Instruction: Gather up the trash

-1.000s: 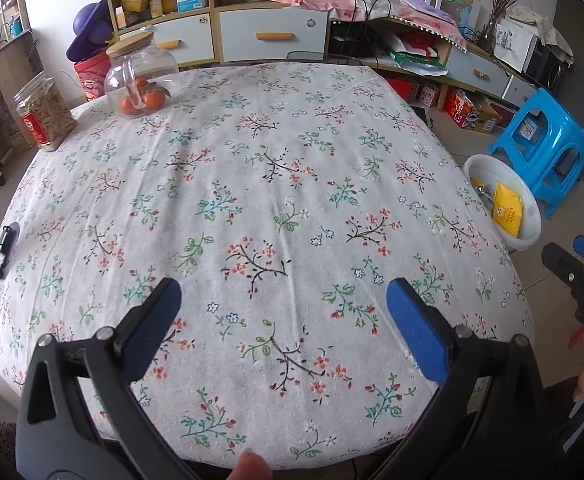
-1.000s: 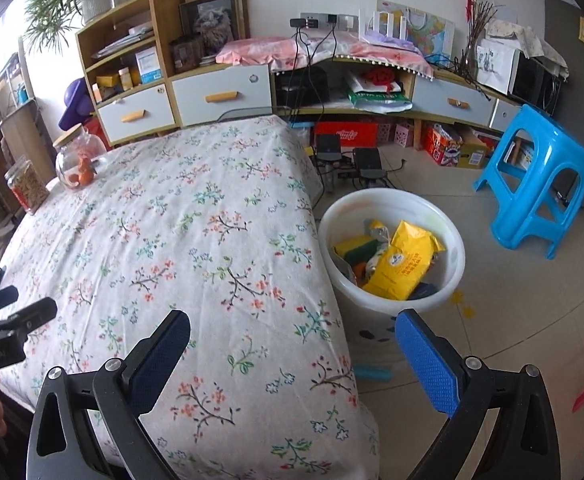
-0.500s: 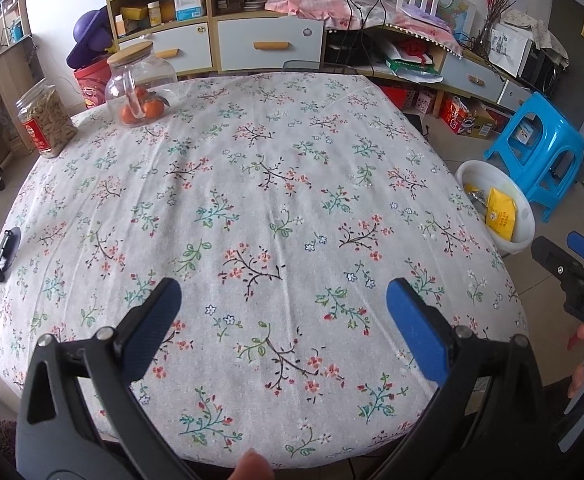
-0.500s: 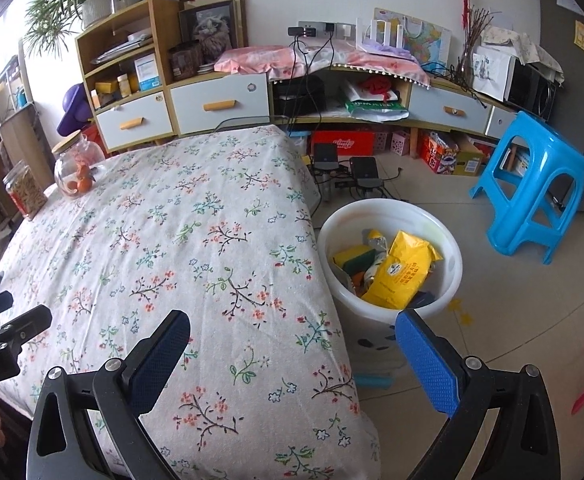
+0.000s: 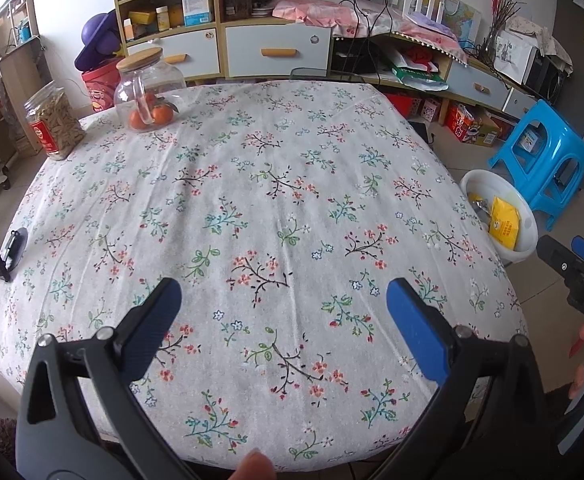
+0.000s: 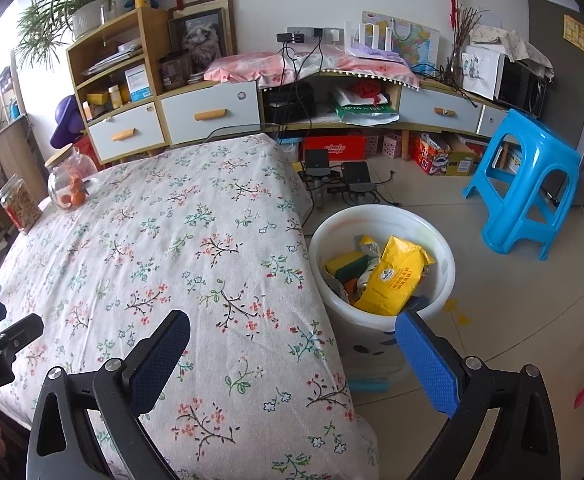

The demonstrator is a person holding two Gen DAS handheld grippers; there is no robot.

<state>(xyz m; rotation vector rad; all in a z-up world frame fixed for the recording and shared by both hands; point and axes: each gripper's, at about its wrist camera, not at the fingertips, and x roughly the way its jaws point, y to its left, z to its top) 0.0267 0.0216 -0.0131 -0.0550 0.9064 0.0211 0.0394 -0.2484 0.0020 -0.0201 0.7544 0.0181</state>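
A white bucket (image 6: 388, 222) stands on the floor at the table's right side, holding a yellow bag (image 6: 392, 280) and other wrappers; it also shows in the left wrist view (image 5: 528, 216). My left gripper (image 5: 280, 308) is open and empty above the near edge of the floral tablecloth (image 5: 252, 200). My right gripper (image 6: 292, 344) is open and empty, above the table's right corner and the bucket's near rim. I see no loose trash on the cloth.
A glass jar with oranges (image 5: 148, 92) and a plastic jar of snacks (image 5: 54, 120) stand at the table's far left. A blue stool (image 6: 528, 176) stands right of the bucket. Cabinets, boxes and cables line the far wall.
Both grippers have drawn back and risen a little, so the table and bucket look smaller. Both stay open and empty.
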